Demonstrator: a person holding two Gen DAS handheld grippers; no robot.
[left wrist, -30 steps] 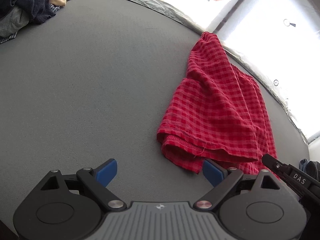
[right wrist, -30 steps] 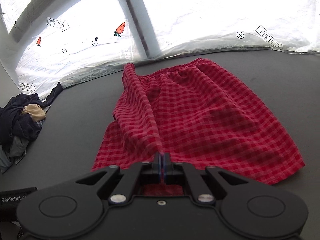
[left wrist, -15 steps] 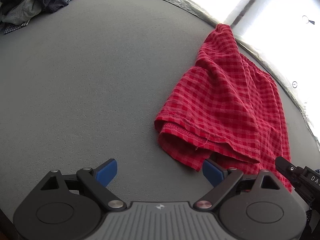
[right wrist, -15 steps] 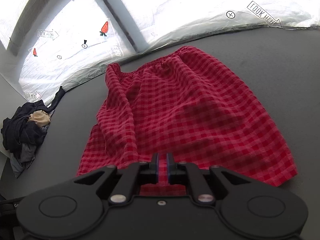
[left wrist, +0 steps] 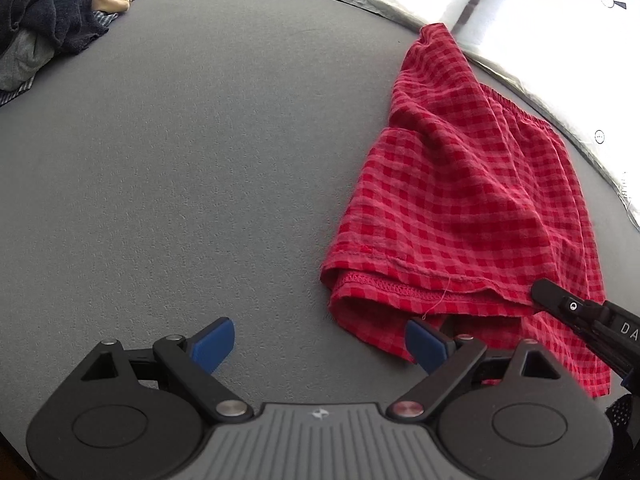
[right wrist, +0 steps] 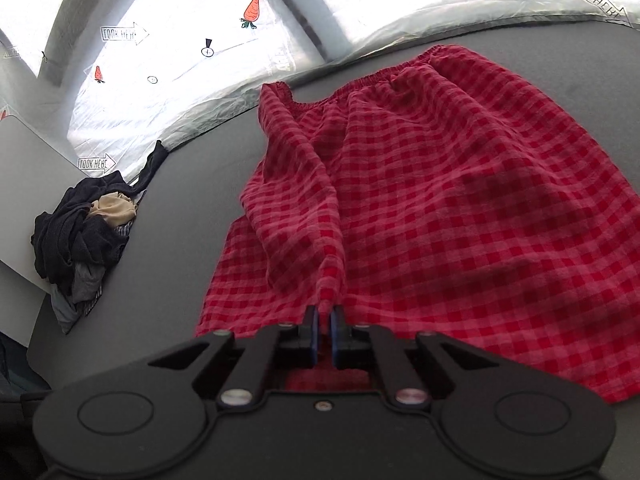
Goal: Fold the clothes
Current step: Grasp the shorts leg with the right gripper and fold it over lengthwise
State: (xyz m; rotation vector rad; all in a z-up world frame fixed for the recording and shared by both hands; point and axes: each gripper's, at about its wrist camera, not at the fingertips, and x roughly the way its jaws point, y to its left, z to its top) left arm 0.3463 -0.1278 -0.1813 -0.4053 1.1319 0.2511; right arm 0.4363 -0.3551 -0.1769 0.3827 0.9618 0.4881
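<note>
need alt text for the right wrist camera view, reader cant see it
The right gripper is shut on the near hem of red checked shorts, pulling a ridge of cloth up from the garment spread on a grey table. A pile of dark clothes lies far left, with bright white sheeting behind the table.

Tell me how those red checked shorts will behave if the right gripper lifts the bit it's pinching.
The red checked shorts are probably floppy: a ridge of cloth already runs limp up from the right gripper. They look thin and light, so the rest should trail and drag across the grey table. The folded hem may fall open.
</note>
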